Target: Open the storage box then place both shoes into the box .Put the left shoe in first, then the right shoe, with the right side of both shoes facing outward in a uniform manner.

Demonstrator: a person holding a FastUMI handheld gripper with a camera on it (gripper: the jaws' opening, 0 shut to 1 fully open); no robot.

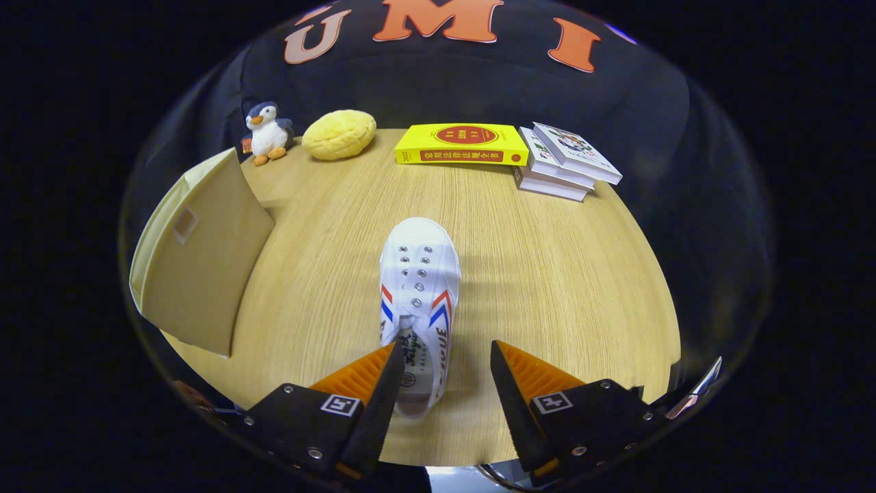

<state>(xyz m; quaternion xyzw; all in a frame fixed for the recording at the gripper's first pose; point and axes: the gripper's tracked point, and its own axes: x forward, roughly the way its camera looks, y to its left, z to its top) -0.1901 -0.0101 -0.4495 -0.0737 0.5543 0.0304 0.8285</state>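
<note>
the gripper [443,373] hangs with fingers spread, the heel of a white canvas shoe with red and blue stripes [418,301] between them, toe toward 12 o'clock, seemingly lined up for a heel grasp. a beige fabric storage box [198,260] stands at 10 o'clock.

On the wooden table [561,274] sit one white canvas shoe [419,287], one beige fabric storage box [198,267], one plush penguin [267,133], one yellow bun-shaped cushion [339,134], one yellow book [462,145] and three stacked white books [561,168], before one two-finger gripper [446,359] whose fingers stand apart.
</note>
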